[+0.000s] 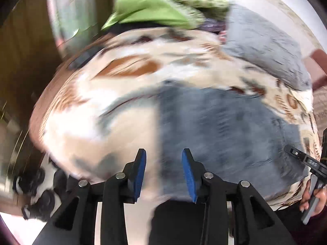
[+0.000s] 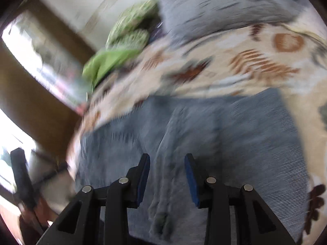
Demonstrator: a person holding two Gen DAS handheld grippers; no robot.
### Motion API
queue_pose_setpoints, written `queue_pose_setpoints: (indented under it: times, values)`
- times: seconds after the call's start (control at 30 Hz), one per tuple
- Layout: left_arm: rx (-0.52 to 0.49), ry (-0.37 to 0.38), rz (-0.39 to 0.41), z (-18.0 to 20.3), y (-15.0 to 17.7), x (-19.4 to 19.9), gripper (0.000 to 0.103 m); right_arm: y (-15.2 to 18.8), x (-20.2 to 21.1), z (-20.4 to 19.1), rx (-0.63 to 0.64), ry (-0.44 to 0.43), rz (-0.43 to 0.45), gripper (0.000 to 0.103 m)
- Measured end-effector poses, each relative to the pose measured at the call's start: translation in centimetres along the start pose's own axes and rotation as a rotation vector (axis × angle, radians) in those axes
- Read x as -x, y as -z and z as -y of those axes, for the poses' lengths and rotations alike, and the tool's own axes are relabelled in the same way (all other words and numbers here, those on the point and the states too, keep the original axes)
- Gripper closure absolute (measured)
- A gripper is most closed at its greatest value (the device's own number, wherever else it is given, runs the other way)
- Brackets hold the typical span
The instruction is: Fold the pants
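Note:
Grey-blue jeans (image 1: 220,126) lie flat on a bed with a floral cream and brown cover (image 1: 114,85). My left gripper (image 1: 164,157) is open and empty above the jeans' left edge. My right gripper (image 2: 167,161) is open and empty above the middle of the jeans (image 2: 204,134). The right gripper's handle and the hand holding it show at the right edge of the left wrist view (image 1: 312,175). Both views are blurred by motion.
A grey pillow (image 1: 265,45) lies at the head of the bed, also in the right wrist view (image 2: 220,6). A pile of green clothes (image 1: 147,12) sits beside it. A wooden frame (image 1: 24,61) and window stand left of the bed.

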State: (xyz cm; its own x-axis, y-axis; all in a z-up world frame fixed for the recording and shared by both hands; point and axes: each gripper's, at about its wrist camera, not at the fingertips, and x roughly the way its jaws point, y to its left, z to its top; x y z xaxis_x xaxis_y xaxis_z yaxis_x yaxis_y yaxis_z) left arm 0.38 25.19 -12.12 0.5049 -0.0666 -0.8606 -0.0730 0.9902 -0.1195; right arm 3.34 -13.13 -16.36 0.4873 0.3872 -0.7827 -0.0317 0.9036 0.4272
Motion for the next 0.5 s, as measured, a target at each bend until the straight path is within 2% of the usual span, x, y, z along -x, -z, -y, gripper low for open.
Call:
queue_pose_setpoints:
  times: [0.03, 0.1, 0.13, 0.17, 0.23, 0.3, 0.37, 0.5]
  values:
    - [0.030, 0.008, -0.018, -1.6, 0.7, -0.3, 0.066, 0.4, -0.7, -0.5, 0.033, 0.046, -0.006, 0.064]
    - [0.087, 0.052, -0.045, -3.8, 1.9, -0.9, 0.061, 0.2, -0.5, -1.1, 0.043, 0.051, 0.018, 0.062]
    - [0.123, 0.085, -0.055, -4.4, 2.3, -1.3, 0.052, 0.0, -0.1, -1.0, 0.026, 0.026, 0.040, 0.062]
    - [0.176, 0.134, -0.067, -5.0, 2.9, -1.8, 0.043, -0.2, 0.5, -0.9, 0.003, -0.036, 0.078, 0.062]
    - [0.242, 0.204, -0.069, -5.5, 3.4, -2.5, 0.039, -0.5, 1.1, -1.0, -0.016, -0.086, 0.125, 0.062]
    - [0.270, 0.250, -0.063, -5.5, 3.8, -2.8, 0.038, -0.6, 0.9, -1.9, 0.003, -0.092, 0.160, 0.062]
    - [0.279, 0.296, -0.070, -5.0, 4.0, -3.5, 0.032, -0.7, 0.0, -3.3, 0.031, -0.096, 0.162, 0.062]
    - [0.327, 0.402, -0.098, -3.9, 4.8, -4.8, 0.032, 0.3, -0.7, -6.0, 0.115, -0.123, 0.159, 0.062]
